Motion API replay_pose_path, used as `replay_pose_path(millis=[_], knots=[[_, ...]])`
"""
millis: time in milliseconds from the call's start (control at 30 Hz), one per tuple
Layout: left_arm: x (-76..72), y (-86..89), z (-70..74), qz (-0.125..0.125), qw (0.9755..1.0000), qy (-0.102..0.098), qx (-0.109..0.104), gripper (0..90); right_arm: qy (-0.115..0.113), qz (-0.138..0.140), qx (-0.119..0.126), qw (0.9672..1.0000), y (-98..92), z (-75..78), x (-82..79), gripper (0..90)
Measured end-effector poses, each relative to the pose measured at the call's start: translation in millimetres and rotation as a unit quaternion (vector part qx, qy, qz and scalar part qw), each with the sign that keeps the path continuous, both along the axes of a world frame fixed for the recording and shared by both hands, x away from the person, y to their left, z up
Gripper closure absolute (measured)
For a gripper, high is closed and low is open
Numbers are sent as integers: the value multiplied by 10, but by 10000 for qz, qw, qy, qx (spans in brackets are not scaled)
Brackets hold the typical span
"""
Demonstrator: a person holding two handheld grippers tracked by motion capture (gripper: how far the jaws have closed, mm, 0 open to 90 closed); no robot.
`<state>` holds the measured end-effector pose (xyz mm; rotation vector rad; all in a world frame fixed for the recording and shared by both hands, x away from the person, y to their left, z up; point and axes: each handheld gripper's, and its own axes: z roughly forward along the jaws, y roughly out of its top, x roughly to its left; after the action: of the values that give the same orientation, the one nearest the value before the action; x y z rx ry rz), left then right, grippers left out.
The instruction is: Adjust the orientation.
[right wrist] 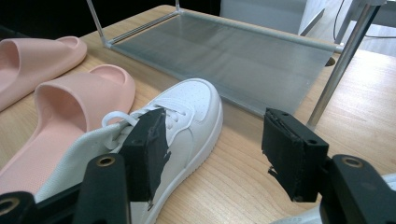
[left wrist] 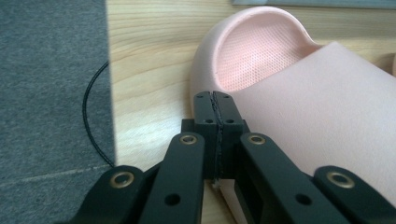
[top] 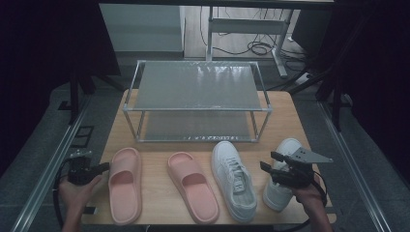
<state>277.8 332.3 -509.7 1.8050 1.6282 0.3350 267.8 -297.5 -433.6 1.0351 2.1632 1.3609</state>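
Two pink slides and two white sneakers lie in a row on the wooden table (top: 285,116). My left gripper (top: 105,167) is at the table's left edge, its tips against the left pink slide (top: 125,183). In the left gripper view, the left gripper (left wrist: 215,100) has its jaws pressed together with nothing between them, beside the slide's (left wrist: 299,107) rim. My right gripper (top: 268,161) hovers over the right sneaker (top: 288,146), pointing toward the left sneaker (top: 234,179). In the right gripper view, the right gripper (right wrist: 217,149) stands open, with the left sneaker (right wrist: 187,112) just past its left pad.
A two-tier metal rack (top: 198,87) stands at the back of the table, with its lower shelf (right wrist: 243,56) close ahead of the right gripper. The second pink slide (top: 193,186) lies between the left slide and the sneakers. Grey floor (left wrist: 46,84) borders the table's left edge.
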Motion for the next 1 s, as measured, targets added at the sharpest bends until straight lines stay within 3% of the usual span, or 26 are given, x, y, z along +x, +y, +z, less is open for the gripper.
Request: replay_pose_path(millis=[600, 1000], knots=[[231, -385, 17, -396, 9992, 16, 7, 900, 24, 6, -28, 10000, 0, -14, 9, 408], [286, -474, 20, -481, 9988, 12, 34, 900, 30, 2, -26, 10000, 3, -26, 17, 408]])
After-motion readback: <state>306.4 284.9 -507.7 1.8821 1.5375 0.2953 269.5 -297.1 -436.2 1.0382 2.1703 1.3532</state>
